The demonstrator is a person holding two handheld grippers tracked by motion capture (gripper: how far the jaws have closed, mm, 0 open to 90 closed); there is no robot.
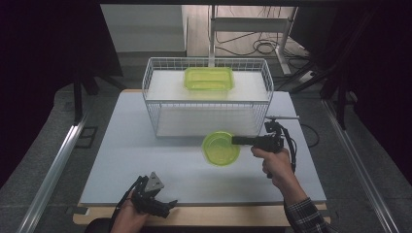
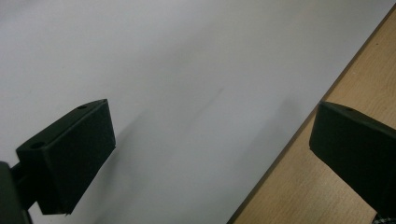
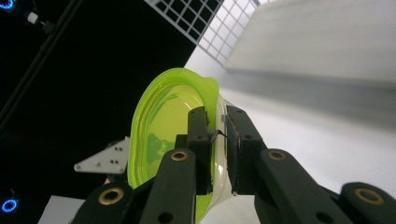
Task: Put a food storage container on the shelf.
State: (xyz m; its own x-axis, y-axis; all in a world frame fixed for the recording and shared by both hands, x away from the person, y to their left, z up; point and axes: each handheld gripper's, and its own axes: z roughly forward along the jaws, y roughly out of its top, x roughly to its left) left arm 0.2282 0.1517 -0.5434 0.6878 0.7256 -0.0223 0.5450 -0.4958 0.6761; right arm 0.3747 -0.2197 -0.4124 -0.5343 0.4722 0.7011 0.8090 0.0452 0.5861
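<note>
Bowl [image 1: 220, 148] first: a translucent lime-green round one, seen from the high view in front of the white wire basket [image 1: 160, 87], just off the basket's near right corner and over the grey table mat [image 1: 136, 160]. The right gripper [image 1: 236, 141] reaches in level from the right, held in a hand with a plaid sleeve behind it, and its jaws are clamped narrowly on the bowl's rim at the right side. In the right gripper view the bowl [image 3: 163, 126] stands on edge (the camera is turned with the hand), one black jaw inside the wall and the other outside, the thin green rim pinched between the pads; the basket's mesh [image 3: 205, 18] shows above and behind it. Whether the bowl touches the mat cannot be told from these views. Inside the basket, toward the back and on a white liner, sits a green rectangular container [image 1: 209, 78] of the same translucent colour, well apart from the bowl. The left gripper [image 1: 167, 204] lies low at the near edge of the table, in the person's left hand, pointing right along the edge. In the left gripper view its two jaws stand wide apart with nothing between them, over the boundary where the grey mat [image 2: 187, 70] meets the bare wooden table edge [image 2: 327, 196].
</note>
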